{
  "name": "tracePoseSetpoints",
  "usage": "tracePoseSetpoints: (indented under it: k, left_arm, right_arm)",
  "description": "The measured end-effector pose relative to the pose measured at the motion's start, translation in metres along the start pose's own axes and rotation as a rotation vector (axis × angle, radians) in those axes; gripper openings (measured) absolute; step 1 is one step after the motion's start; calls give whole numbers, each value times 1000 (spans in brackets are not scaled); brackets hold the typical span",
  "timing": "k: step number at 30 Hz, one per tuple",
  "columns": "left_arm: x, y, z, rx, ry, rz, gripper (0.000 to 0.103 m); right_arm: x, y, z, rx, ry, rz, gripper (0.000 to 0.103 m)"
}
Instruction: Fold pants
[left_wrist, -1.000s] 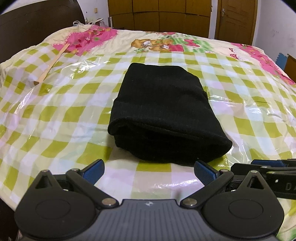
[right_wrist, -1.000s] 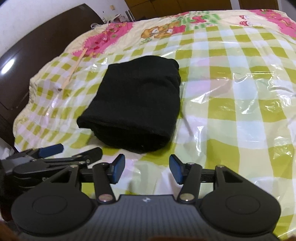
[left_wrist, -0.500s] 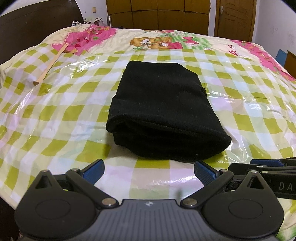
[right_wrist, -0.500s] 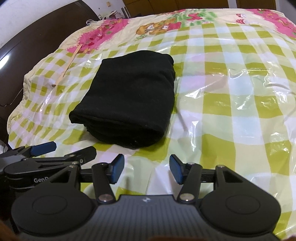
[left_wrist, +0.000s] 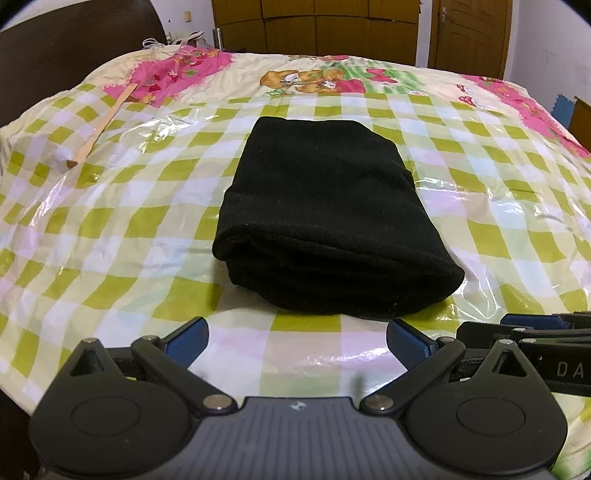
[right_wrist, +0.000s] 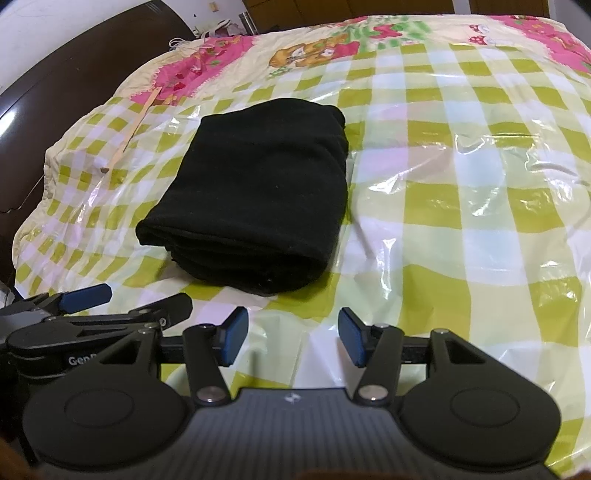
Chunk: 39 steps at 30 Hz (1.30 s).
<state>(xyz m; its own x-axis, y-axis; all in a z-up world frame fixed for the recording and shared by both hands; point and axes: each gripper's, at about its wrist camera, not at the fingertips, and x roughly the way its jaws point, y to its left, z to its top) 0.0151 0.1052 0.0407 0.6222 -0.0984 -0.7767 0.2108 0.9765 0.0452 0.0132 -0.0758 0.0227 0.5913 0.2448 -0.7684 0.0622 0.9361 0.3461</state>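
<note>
**Both grippers held apart and empty short of the folded pants**

The left gripper (left_wrist: 297, 338) has its blue-padded fingers spread wide with nothing between them, low over the bed's near edge. The right gripper (right_wrist: 290, 338) is also parted, at a narrower gap, and grips nothing.

The black pants (left_wrist: 328, 218) lie folded into a thick, compact rectangle on the checked bedspread (left_wrist: 110, 221), which is covered by a clear plastic sheet (left_wrist: 517, 206). The stacked layers of the fold face the grippers. Neither gripper touches the cloth; a strip of bedspread shows between fingertips and bundle in both views.

Differences between views:
- The left wrist view looks squarely at the bundle, which sits centred ahead of its fingers. It also shows the brown wardrobe (left_wrist: 314, 22) and door (left_wrist: 469, 33) behind the bed, and the side of the right gripper at the lower right edge.
- The right wrist view has the pants (right_wrist: 258, 192) ahead and to the left, with open bedspread directly in front of its fingers. It shows the left gripper (right_wrist: 96, 306) from the side at lower left, and more of the dark headboard (right_wrist: 55, 81).

A thin wooden stick (left_wrist: 103, 122) lies on the bedspread to the left, well apart from the pants, visible in both views.
</note>
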Motion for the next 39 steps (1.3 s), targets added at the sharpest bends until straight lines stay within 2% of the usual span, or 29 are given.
tracePoseSetpoints:
  k: [24, 39]
  left_arm:
    - [3, 1, 0, 30, 7, 0, 103]
    - [6, 3, -1, 10, 29, -15, 103]
  right_arm:
    - [2, 2, 0, 2, 10, -7, 55]
    - [5, 3, -2, 14, 16, -16, 57]
